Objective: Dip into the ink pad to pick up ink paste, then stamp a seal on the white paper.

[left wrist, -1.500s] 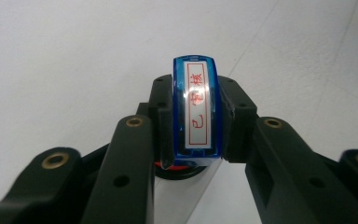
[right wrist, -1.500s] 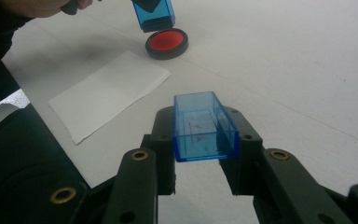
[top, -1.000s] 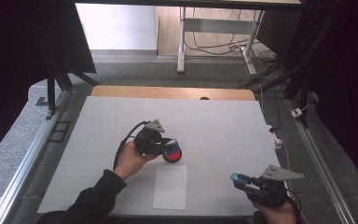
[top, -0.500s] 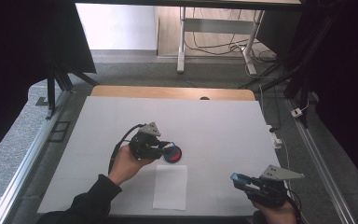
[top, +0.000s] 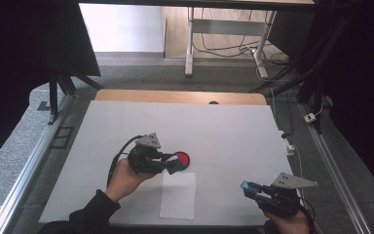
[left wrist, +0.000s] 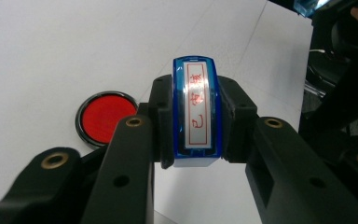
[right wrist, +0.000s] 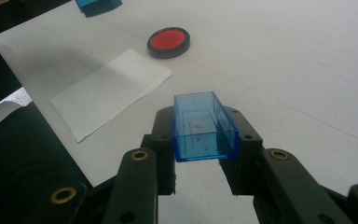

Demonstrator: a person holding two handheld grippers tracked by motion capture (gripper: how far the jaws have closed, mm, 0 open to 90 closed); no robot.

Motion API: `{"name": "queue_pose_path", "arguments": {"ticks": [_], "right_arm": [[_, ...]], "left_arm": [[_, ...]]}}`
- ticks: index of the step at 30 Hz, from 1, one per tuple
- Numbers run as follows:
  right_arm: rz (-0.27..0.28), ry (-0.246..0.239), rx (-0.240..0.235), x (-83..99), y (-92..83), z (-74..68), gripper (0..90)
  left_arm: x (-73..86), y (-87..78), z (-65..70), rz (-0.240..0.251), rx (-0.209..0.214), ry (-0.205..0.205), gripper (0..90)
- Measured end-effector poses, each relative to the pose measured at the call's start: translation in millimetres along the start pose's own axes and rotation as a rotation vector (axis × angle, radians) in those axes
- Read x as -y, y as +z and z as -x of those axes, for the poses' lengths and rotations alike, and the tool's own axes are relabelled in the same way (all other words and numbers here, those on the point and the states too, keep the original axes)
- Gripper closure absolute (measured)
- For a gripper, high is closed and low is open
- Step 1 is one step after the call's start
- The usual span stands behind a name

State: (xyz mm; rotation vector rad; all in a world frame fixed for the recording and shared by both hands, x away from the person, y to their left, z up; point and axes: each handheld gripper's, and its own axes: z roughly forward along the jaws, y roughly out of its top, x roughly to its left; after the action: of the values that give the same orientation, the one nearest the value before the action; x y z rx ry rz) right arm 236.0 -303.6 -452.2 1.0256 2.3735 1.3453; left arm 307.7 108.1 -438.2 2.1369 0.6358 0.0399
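Blue stamp (left wrist: 195, 112) with a silver face bearing red characters inside a red frame; ink pad (left wrist: 103, 116) red in a black rim; cap (right wrist: 204, 127) clear blue; paper sheet (top: 177, 195) plain white; desk (top: 224, 126) white; fingers (left wrist: 121, 172) black with brass eyelets.

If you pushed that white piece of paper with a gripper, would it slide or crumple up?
The paper slip lies thin and flat on the table, so it is probably very light and floppy. A sideways push would likely slide it across the smooth top, though it might buckle. Pinching it up looks tricky, as no edge stands up.
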Motion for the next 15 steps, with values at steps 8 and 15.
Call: {"name": "queue_pose_path", "arguments": {"ticks": [8,15], "right_arm": [[-0.001,-0.001,0.001,0.0,0.1,0.0,68.6],[-0.001,-0.001,0.0,0.0,0.1,-0.1,68.6]], "left_arm": [[5.1,-1.5,9.9,-0.001,0.005,0.008,69.3],[7.4,1.6,13.9,-0.008,0.002,0.011,69.3]]}}
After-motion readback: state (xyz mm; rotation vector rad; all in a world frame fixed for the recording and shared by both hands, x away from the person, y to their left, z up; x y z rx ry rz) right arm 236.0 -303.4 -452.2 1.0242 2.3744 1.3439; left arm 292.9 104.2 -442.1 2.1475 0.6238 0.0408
